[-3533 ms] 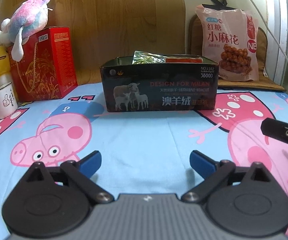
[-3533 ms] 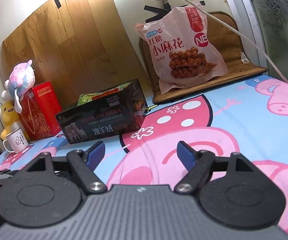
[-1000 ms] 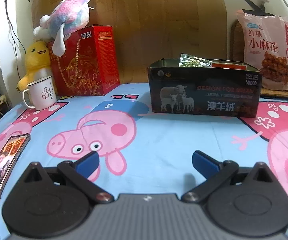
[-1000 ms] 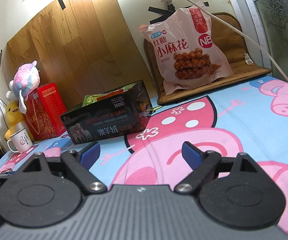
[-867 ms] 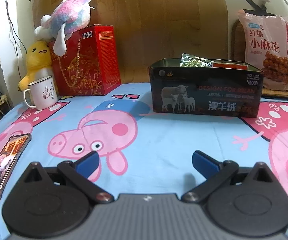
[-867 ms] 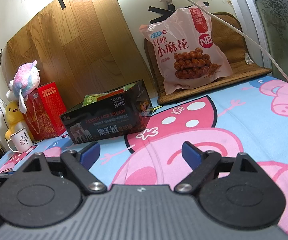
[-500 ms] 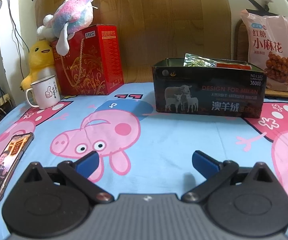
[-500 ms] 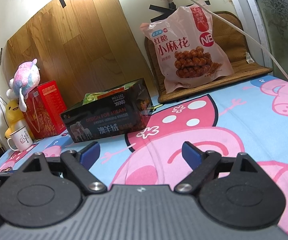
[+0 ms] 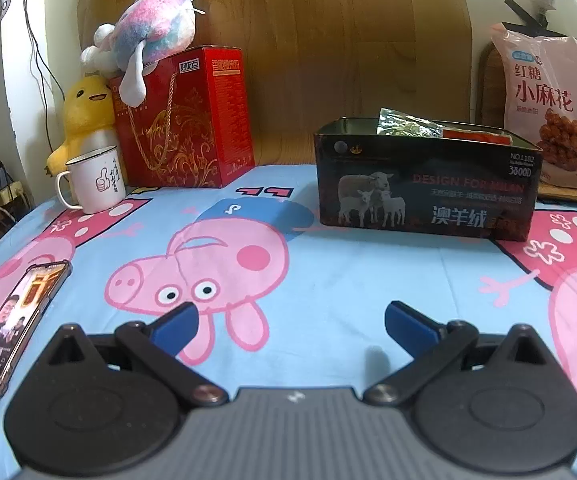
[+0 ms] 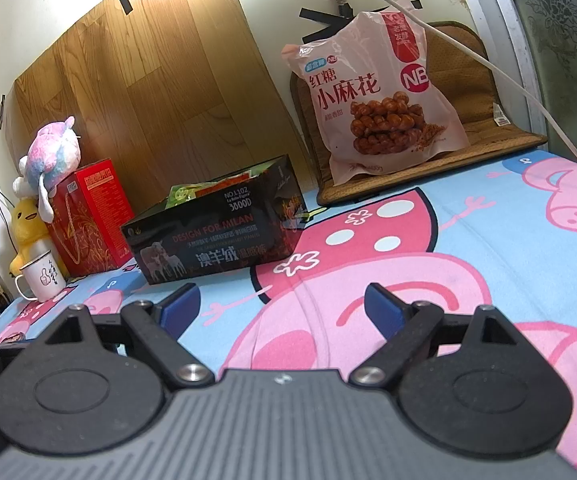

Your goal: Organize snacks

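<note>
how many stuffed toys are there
2: a pink-and-blue plush lying on top of the red gift box, and a yellow duck plush beside that box, behind the white mug. None other visible.

Two plush toys (image 9: 156, 24), one mug (image 9: 96, 185), two boxes (image 9: 428, 188), one phone (image 9: 16, 320).

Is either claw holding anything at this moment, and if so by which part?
Nothing is held. The left claw and right claw are both open and empty above the cartoon sheet.
</note>
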Demonstrator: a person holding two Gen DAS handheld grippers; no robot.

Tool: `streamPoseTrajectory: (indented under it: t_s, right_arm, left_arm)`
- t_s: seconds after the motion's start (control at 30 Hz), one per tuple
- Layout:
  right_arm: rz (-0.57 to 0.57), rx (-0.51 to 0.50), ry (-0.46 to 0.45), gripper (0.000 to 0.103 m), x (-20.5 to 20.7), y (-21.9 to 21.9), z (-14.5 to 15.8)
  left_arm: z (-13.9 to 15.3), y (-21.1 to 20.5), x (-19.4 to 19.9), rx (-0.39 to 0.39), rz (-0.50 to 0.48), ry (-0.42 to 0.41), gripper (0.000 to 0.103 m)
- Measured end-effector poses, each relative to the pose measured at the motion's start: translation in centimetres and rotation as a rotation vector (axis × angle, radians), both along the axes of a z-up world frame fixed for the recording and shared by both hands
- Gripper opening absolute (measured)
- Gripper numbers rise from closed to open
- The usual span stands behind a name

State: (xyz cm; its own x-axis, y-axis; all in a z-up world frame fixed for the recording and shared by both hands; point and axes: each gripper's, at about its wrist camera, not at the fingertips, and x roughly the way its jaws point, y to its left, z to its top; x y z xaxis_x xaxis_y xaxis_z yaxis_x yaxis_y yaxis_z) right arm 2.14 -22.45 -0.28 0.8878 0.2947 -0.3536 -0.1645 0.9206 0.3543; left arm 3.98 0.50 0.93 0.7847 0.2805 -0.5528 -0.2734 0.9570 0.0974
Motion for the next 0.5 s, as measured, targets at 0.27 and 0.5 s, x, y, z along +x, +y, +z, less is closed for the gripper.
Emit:
streamPoseTrajectory:
  t_s: [0.27,0.5]
  right_arm:
    - [0.001,0.000,0.000,0.091,0.00,-0.04,0.01]
    - [0.001,0.000,0.000,0.091,-0.03,-0.03,0.02]
  left_arm:
    - [0.04,0.05,0.06,0.001,0.004,-0.003,0.103]
    - [0.09,0.10,-0.07,-0.018,-0.032,-0.015,0.103]
